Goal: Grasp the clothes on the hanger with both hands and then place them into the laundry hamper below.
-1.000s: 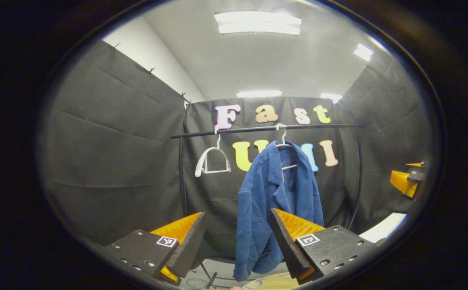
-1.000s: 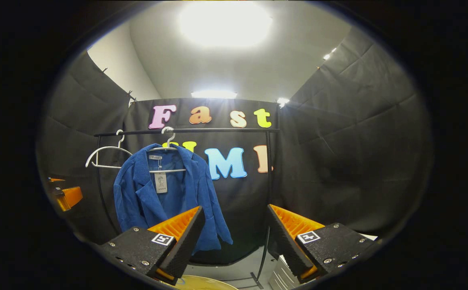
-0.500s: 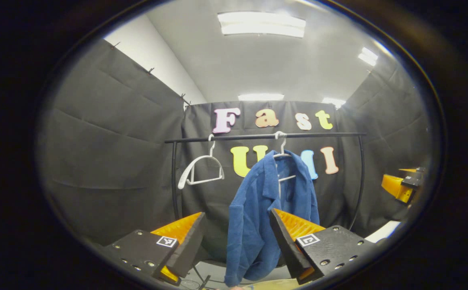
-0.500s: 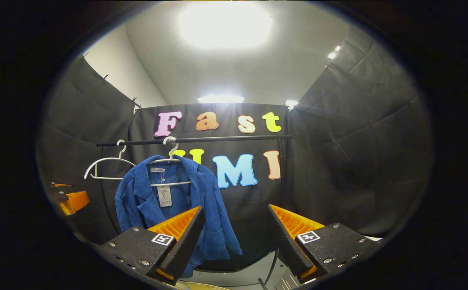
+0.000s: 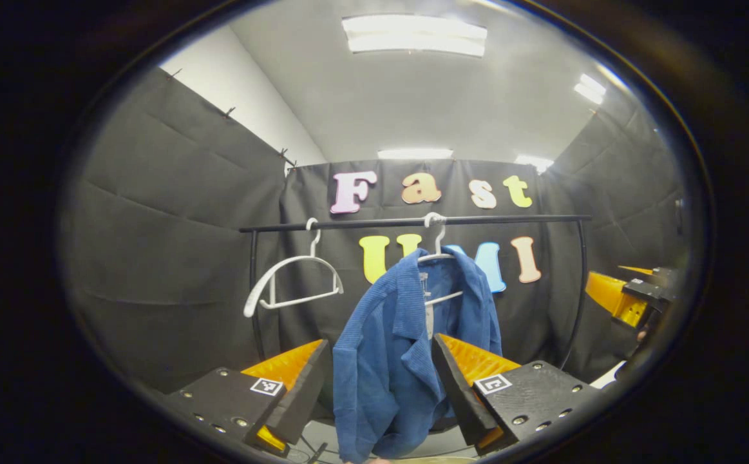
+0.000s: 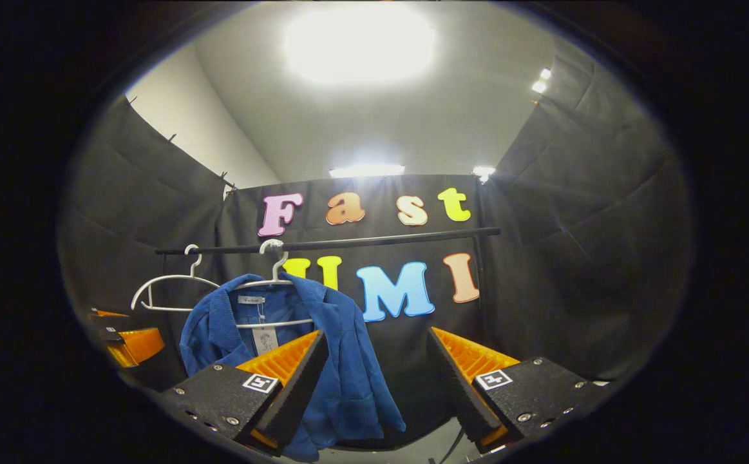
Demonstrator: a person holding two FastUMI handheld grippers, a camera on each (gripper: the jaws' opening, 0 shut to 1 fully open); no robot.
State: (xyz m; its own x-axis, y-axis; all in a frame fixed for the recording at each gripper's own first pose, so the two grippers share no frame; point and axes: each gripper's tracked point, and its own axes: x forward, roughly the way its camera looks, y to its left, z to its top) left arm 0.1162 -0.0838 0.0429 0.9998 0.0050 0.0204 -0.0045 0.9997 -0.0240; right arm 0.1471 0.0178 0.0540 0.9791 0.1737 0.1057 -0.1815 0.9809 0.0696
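Jacket (image 5: 406,361) hangs lengthwise down from its hanger (image 5: 437,258) on the rail (image 5: 413,222), dead ahead of the left gripper (image 5: 380,393) (the nearer-aligned one); right gripper (image 6: 377,386) points past its right side. Both are spread, empty.

Counted: one blue jacket (image 5: 400,361), two white hangers (image 5: 293,283) (image 5: 437,258), one black rail (image 5: 413,222), two grippers (image 5: 380,393) (image 6: 374,386), three ceiling lights (image 5: 413,35).
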